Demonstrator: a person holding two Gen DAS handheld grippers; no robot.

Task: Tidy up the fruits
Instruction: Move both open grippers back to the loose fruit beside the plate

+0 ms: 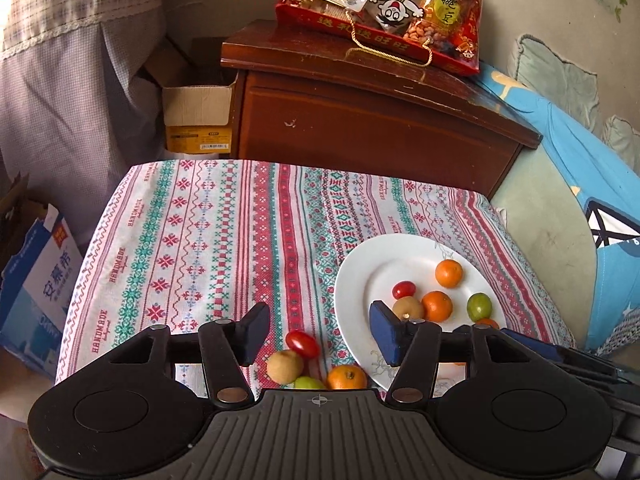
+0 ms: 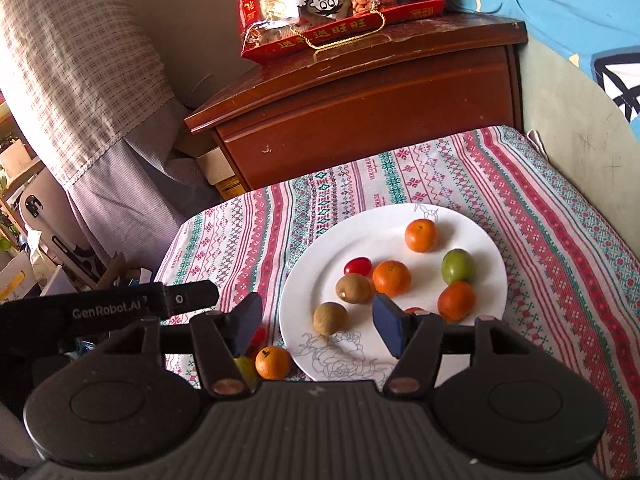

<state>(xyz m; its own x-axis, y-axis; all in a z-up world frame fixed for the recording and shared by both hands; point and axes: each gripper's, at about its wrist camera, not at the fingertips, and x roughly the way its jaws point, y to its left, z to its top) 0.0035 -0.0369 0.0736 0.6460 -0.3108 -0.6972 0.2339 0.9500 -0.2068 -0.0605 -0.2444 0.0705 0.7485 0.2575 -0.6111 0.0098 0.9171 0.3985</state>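
Midway through sorting, both the left gripper [image 1: 320, 330] and right gripper [image 2: 318, 326] hang open and empty, four loose fruits beside the plate [image 2: 492, 248] awaiting pickup.

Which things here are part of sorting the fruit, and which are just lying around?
For the job:
- round white ceramic plate
- small orange mandarins
- red cherry tomatoes
- green round fruits
- brown round fruits

Lying about:
- red plastic snack bag
- dark wooden cabinet
- open cardboard box

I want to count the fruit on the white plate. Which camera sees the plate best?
The right wrist view: nearly the whole white plate shows, fruit spread out. In the left wrist view the white plate is partly hidden behind the left gripper, covering some fruit.
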